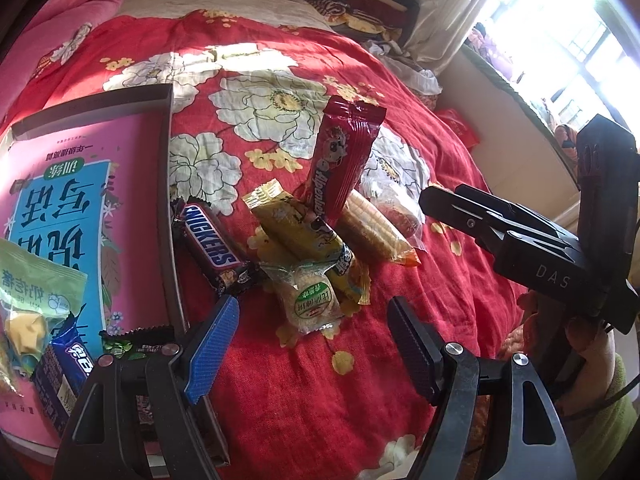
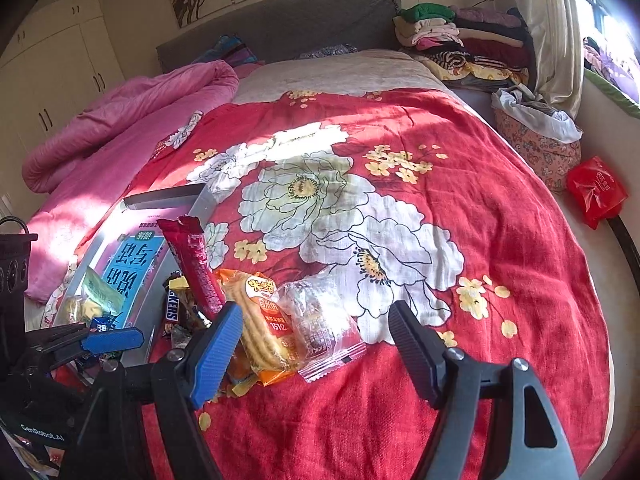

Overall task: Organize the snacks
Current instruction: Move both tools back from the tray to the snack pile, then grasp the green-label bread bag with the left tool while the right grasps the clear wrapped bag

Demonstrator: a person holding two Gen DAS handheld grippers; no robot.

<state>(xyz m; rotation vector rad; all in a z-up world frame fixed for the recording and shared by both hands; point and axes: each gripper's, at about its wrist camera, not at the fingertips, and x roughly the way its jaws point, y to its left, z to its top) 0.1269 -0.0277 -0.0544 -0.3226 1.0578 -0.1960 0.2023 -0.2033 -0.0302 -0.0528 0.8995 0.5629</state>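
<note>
Hovering over the bed's red floral blanket [image 1: 280, 380], left claw [image 1: 312, 344] released, nothing between its pads. Snack pile just ahead of it: Snickers bar [image 1: 212, 244] touching the tray [image 1: 166, 184] wall, yellow packet [image 1: 308, 240], red Alpenliebe stick [image 1: 344, 160] propped upright on the pile. Green bag [image 1: 36, 292] lies inside the tray.

Right wrist view: right claw [image 2: 316, 348] released too, empty, orange cracker pack [image 2: 264, 328] and clear wrapped pastry [image 2: 324, 328] just ahead of it, right of the tray [image 2: 168, 198].
</note>
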